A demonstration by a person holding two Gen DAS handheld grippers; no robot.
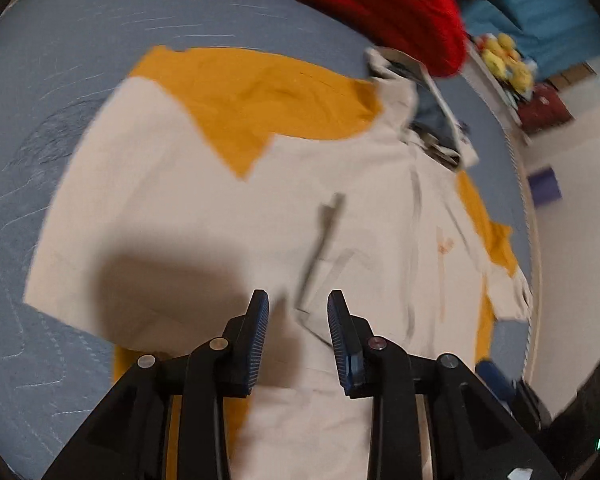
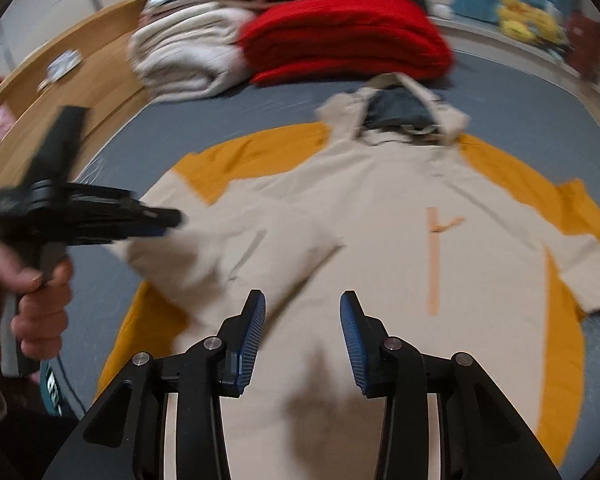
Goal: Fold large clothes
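Right now I have a beige and mustard hooded jacket (image 2: 380, 216) spread face-up on the bed (image 1: 60, 80), hood (image 2: 396, 114) towards the stacked laundry at the far end. One sleeve (image 2: 228, 248) lies folded across the chest; the other sleeve (image 2: 580, 240) is out to the side, so I judge the step in hand to be folding the sleeves in before the body gets folded.

My left gripper (image 1: 298, 312) hovers over the folded sleeve, near its cuff edge, jaws a little apart and nothing between them. In the right wrist view I see it from the side, gripped by my left hand (image 2: 36, 300), too blurred to add anything. My right gripper (image 2: 303, 312) hangs above the lower middle of the jacket, jaws apart and empty.

Next, I think, the right gripper has to reach the outstretched sleeve, pinch one layer near the cuff and carry it across the chest without dragging the body askew.

The cloth looks thin, smooth and slightly stiff, like a woven shell, lying in flat panels with crisp seams. A thin orange stripe (image 2: 434, 264) runs down the front. The bed cover is blue-grey and quilted. Behind it sit a thick red knitted fold (image 2: 340, 36) and a cream pile (image 2: 184, 56).
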